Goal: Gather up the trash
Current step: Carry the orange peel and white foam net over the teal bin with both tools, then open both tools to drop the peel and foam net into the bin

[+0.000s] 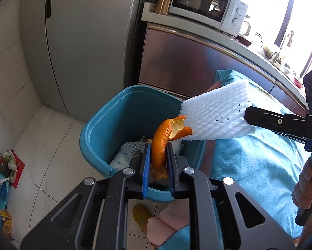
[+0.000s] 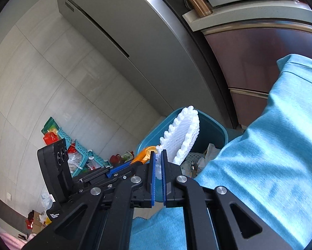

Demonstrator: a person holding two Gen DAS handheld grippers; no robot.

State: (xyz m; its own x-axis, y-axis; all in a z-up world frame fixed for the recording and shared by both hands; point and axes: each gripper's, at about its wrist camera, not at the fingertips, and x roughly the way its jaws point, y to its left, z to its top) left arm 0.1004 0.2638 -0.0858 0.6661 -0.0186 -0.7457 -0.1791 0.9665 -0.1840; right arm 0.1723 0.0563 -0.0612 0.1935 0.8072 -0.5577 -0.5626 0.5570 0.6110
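The left gripper (image 1: 158, 145) pinches an orange peel (image 1: 162, 143) and the right gripper (image 2: 158, 156) a foam fruit net (image 2: 185, 133), both above the teal bin (image 1: 97, 129) (near its table-side rim); early release could drop the net outside.

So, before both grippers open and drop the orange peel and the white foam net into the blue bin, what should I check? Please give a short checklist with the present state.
1. Left gripper shut on the orange peel: ok.
2. Right gripper shut on the white foam net: ok.
3. Peel over the open mouth of the blue bin: ok in the left wrist view.
4. Foam net fully over the bin: cannot tell; in the left wrist view part of it seems to reach past the rim, above the blue towel.
5. Room in the bin: ok; trash lies only at the bottom.
6. Peel and net free of each other: cannot tell; they overlap in the left wrist view.
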